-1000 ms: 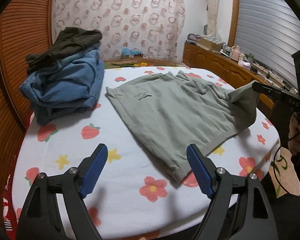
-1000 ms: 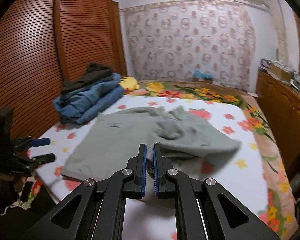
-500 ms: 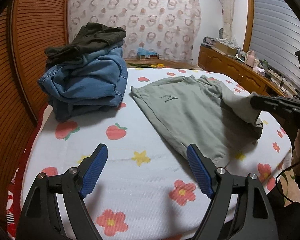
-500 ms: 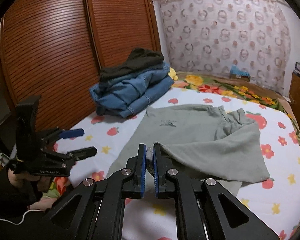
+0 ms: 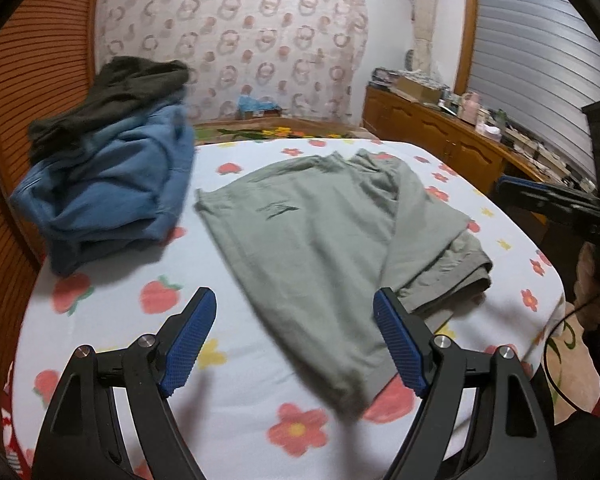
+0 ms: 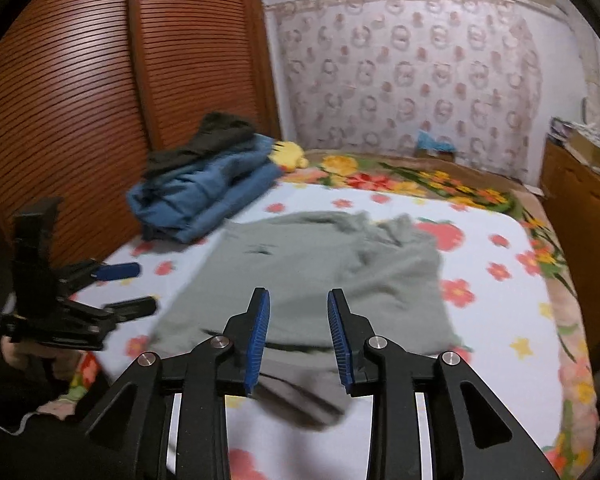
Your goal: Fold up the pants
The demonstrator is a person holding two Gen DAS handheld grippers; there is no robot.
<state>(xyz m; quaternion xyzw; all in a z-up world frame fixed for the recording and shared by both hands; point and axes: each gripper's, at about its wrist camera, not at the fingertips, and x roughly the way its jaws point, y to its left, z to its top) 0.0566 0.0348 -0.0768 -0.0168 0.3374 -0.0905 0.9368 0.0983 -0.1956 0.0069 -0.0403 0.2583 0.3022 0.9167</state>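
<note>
The grey-green pants [image 5: 320, 240] lay on the bed [image 5: 240, 360], folded over on themselves, with one layer doubled across the other and a small dark logo showing on the upper face. They sat near the middle of the flower-and-strawberry sheet, their near edge reaching toward the front of the bed.

The left tool [image 5: 296, 344] hovered above the sheet with its blue pads spread wide and nothing between them. The right tool [image 6: 298, 336] had just been opening its jaws; they stood partly apart above the near fold of the pants, and the cloth lay loose below them, not pinched.

A pile of blue and dark clothes [image 5: 108, 176] rested on the far left part of the bed, apart from the pants, beside the slatted wooden wardrobe doors [image 6: 80, 112]. A wooden cabinet [image 5: 440, 140] ran along the right wall.
</note>
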